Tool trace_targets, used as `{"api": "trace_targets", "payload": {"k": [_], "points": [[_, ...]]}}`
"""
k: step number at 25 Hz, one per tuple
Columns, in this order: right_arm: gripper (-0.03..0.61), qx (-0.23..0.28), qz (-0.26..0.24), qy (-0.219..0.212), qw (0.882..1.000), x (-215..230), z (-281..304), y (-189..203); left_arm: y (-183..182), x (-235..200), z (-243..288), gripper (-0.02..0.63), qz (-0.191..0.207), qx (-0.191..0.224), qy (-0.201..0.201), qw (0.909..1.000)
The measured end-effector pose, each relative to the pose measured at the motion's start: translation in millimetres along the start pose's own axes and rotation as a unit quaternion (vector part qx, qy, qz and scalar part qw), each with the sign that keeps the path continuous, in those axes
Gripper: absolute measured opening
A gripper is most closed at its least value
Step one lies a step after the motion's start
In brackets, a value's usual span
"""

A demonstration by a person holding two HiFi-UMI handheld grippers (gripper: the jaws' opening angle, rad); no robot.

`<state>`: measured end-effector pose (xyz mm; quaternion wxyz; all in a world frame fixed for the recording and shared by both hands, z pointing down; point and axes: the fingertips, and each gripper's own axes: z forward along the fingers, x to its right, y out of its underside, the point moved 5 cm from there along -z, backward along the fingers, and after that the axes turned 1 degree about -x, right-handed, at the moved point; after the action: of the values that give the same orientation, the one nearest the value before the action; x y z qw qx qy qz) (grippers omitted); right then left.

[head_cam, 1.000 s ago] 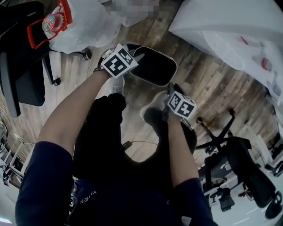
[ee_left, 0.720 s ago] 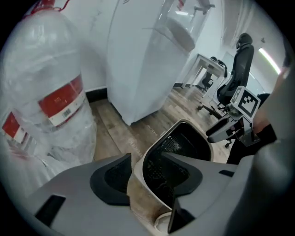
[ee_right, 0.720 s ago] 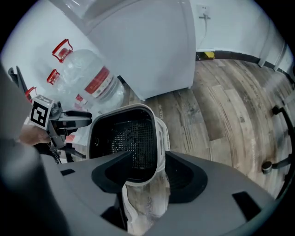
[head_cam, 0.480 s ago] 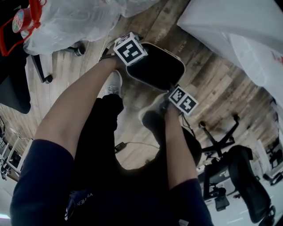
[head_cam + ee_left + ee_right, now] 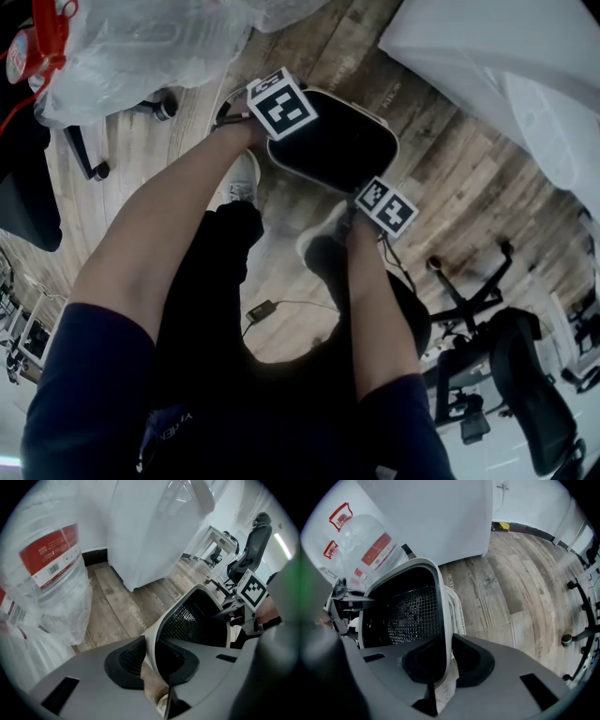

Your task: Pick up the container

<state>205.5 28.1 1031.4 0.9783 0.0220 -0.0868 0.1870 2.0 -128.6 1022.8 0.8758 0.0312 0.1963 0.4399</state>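
- Clamping left gripper on container white rim, jaws just closing onto it.
- Pinching opposite rim edge with right gripper, likewise just closing.
- Sitting on wood floor, hemmed by plastic bag leftward, leaving open planks rightward.

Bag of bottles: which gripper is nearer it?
Left. Both have just been closing onto the rim of the container: the left gripper on the side toward the bag, the right gripper on the far side.

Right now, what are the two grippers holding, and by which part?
The container, by its white rim: the left gripper and right gripper, jaws having just been closing, pinch it on opposite sides.
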Motion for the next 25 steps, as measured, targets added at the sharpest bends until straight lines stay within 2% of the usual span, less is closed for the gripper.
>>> {"api": "trace_targets", "payload": {"k": [2, 6, 10, 17, 25], "points": [[0.06, 0.002, 0.001, -0.001, 1.0, 0, -3, 0, 2, 2, -1, 0.078, 0.007, -0.006, -0.009, 0.9999], [0.06, 0.017, -0.025, -0.003, 1.0, -3, -21, -13, 4, 5, -18, 0.078, -0.017, 0.005, -0.008, 0.9998], [0.06, 0.025, -0.035, -0.007, 0.999, -8, -66, -17, -3, 20, -58, 0.081, -0.032, 0.023, -0.004, 0.9992], [0.06, 0.05, -0.034, -0.018, 0.998, -28, -168, -25, -35, 50, -162, 0.08, -0.019, 0.026, -0.027, 0.9991], [0.06, 0.074, -0.043, -0.033, 0.996, -63, -316, -26, -62, 98, -316, 0.08, -0.028, 0.036, -0.055, 0.9975]]}}
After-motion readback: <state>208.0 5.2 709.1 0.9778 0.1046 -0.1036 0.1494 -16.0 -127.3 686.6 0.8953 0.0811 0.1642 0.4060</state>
